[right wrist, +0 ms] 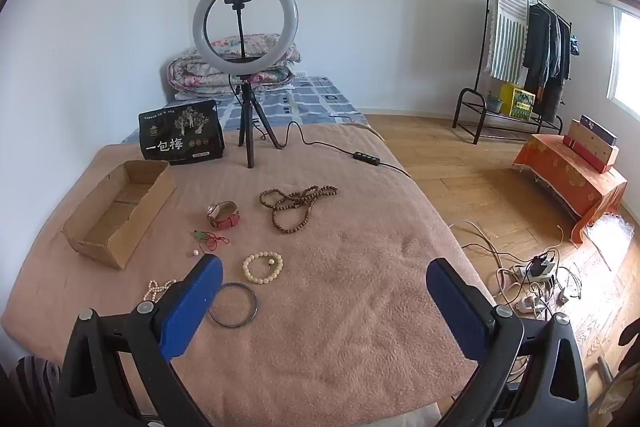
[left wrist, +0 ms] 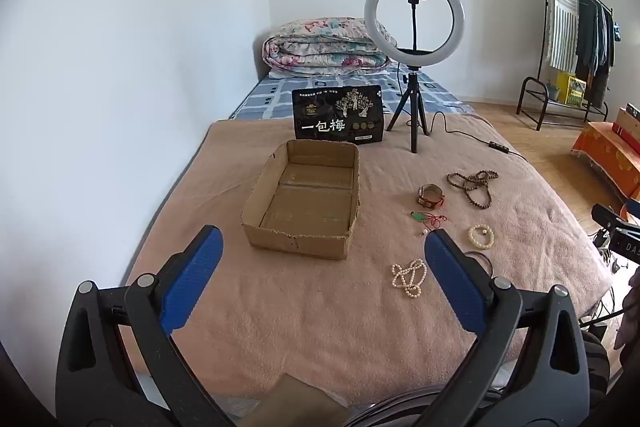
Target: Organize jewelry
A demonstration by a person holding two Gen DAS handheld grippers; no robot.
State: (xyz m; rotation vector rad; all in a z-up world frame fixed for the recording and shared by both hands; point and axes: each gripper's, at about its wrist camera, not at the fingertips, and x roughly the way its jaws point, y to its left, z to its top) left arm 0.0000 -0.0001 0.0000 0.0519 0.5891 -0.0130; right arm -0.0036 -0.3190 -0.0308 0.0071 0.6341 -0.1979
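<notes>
Above the blanket (right wrist: 340,307), left gripper (left wrist: 322,251) and right gripper (right wrist: 324,281) hang, jaws wide apart, holding nothing.

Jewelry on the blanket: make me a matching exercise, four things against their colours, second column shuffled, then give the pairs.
Things:
1. long bead string
2. bead bracelet
3. bangle
4. cardboard box

Colours:
A. cream
B. tan
C. dark brown
D. dark, thin ring

Pairs: 1-C, 2-A, 3-D, 4-B
</notes>
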